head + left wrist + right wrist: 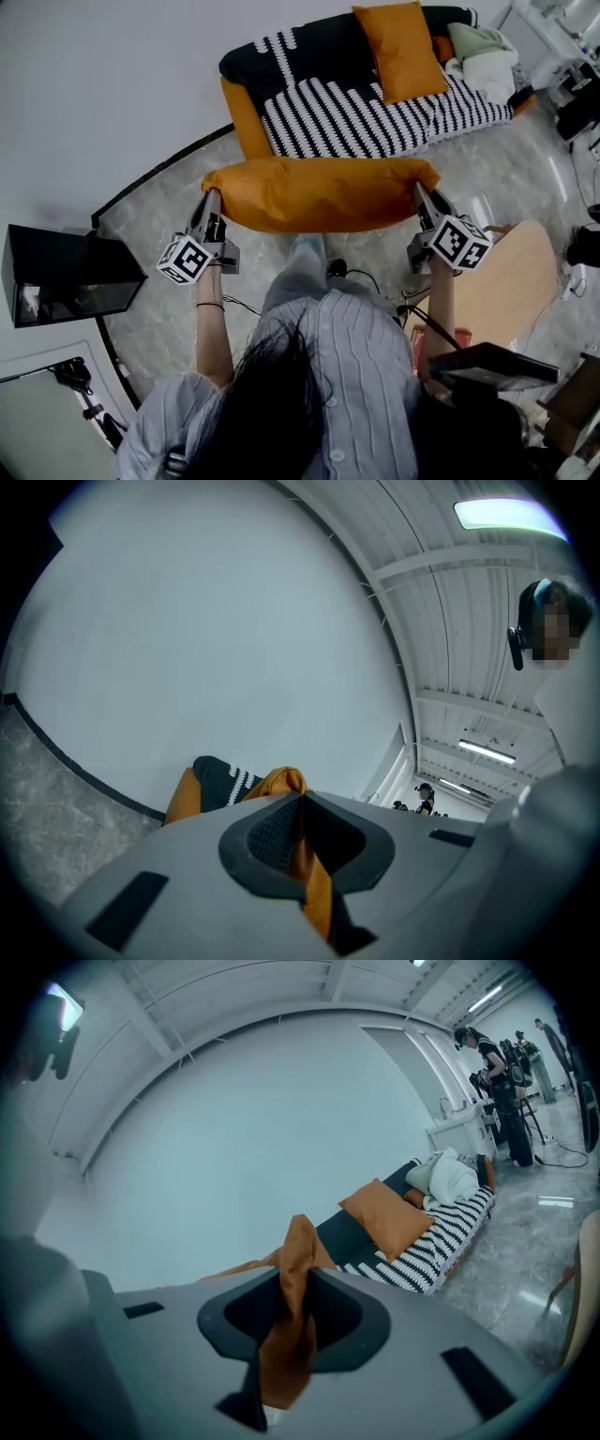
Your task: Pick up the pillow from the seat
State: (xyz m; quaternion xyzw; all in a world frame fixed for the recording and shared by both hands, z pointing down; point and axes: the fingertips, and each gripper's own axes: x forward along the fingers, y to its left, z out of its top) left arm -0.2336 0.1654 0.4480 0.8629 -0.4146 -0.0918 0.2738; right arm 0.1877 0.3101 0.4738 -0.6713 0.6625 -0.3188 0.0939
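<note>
Head view: beyond the tips, striped seat (356,117) carrying a second cushion (401,52); forearms stretched forward, marble floor (525,178) below. Between left gripper (211,197) and right gripper (419,189), orange pillow (319,192) aloft.
Left gripper view: clamped on pillow fabric.
Right gripper view: pinching pillow corner, seat ahead-right.

Studio-like hall: striped sofa (347,117) against bare white wall (112,84), stone floor (520,178), ribbed ceiling (459,621) with strip lights (502,513), person (491,1061) with gear beyond.

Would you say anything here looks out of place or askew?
Only the crumpled bedding heaped at the sofa's end looks untidy. The held orange pillow hangs level, pinched by the left gripper and right gripper.
</note>
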